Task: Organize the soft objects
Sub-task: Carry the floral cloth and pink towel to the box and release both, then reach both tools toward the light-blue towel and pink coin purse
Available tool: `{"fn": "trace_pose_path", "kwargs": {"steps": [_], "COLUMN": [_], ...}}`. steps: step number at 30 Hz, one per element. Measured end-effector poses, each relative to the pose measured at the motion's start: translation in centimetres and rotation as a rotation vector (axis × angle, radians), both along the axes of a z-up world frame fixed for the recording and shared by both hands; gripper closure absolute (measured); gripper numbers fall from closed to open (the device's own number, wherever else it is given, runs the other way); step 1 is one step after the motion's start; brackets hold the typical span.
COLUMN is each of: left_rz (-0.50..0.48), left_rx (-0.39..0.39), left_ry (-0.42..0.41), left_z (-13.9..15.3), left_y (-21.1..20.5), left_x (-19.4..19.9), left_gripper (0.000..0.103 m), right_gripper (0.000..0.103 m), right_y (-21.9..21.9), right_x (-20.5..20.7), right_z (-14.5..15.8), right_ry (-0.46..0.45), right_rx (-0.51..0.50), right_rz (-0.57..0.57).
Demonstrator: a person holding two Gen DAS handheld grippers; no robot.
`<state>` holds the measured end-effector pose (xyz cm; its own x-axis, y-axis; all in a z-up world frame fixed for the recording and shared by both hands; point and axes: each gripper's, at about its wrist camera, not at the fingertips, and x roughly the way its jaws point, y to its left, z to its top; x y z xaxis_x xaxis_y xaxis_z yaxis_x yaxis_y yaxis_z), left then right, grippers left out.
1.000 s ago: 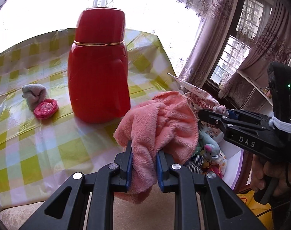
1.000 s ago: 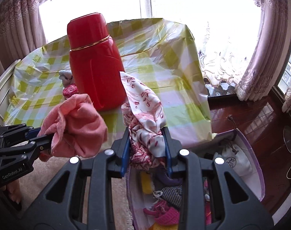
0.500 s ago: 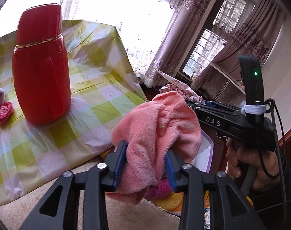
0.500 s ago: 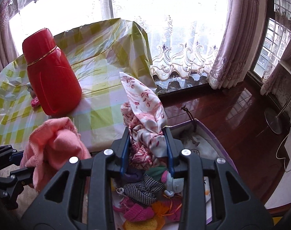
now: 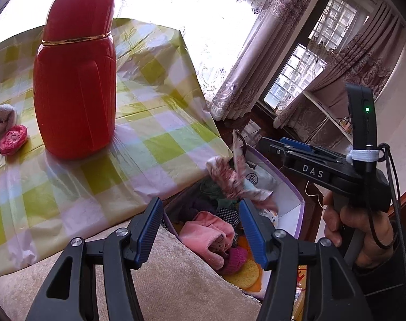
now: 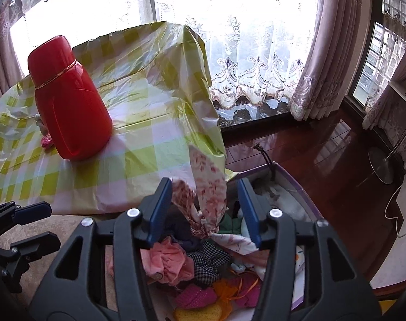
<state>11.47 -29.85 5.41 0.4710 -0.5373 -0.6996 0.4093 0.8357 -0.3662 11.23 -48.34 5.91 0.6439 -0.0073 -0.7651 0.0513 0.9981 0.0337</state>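
Pink towel (image 5: 207, 234) lies in the storage box (image 5: 294, 200) beside the desk's near corner, released; left gripper (image 5: 200, 230) stands wide with nothing between its jaws, having just opened. Right gripper (image 6: 203, 208) has likewise just parted; the floral cloth (image 6: 208, 195) hangs loose between its pads, dropping boxward. Judged step: deposit. Next: fetch the grey sock (image 5: 3, 119) and pink rosette (image 5: 12, 143) beyond the red flask (image 5: 74, 91).
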Motion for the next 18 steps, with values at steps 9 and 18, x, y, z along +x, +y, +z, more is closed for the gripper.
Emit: {"fn": "trace_pose_path", "kwargs": {"steps": [9, 18], "left_rz": [0.047, 0.201], "left_rx": [-0.017, -0.036], "left_ry": [-0.002, 0.008], "left_z": [0.0, -0.3], "left_y": [2.3, 8.6], "left_x": [-0.1, -0.3], "left_gripper": [0.043, 0.043], "right_gripper": [0.046, 0.046], "right_y": [2.0, 9.2], "right_x": [-0.2, -0.5], "right_z": [0.4, -0.3], "right_ry": [-0.001, 0.030], "right_rx": [0.007, 0.019], "right_rz": [0.041, 0.204]}}
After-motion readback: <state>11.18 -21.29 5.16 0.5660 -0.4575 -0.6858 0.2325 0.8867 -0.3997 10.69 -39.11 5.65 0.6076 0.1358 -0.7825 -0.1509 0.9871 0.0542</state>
